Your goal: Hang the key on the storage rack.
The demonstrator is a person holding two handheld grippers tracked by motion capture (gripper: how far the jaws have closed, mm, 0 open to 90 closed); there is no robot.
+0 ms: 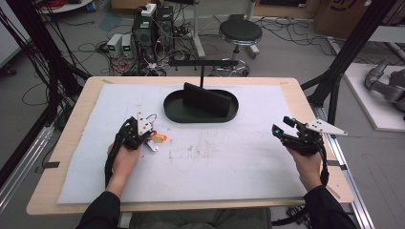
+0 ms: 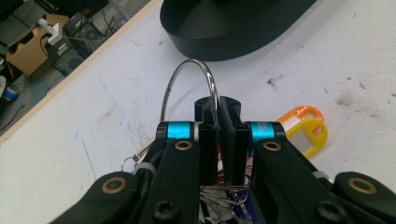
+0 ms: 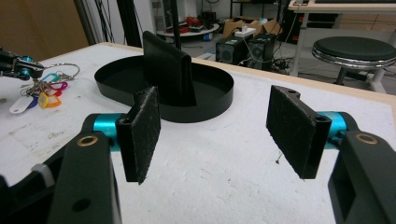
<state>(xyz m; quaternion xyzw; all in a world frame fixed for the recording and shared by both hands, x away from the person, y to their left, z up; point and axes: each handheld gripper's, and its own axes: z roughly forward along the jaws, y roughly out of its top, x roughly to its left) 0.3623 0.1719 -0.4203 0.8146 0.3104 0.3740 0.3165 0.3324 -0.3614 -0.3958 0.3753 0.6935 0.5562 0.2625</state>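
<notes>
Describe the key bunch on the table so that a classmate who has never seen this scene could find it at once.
Start at the black oval tray in the middle of the white mat. Just in front of it, towards the left, the left claw is shut on a thin wire ring. That ring carries the key bunch, set apart by its orange, yellow and white plastic tags, the brightest colours on the mat.

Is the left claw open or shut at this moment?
Shut. The left claw has its two pads pressed together on the wire key ring, and the keys with coloured tags hang from that ring.
</notes>
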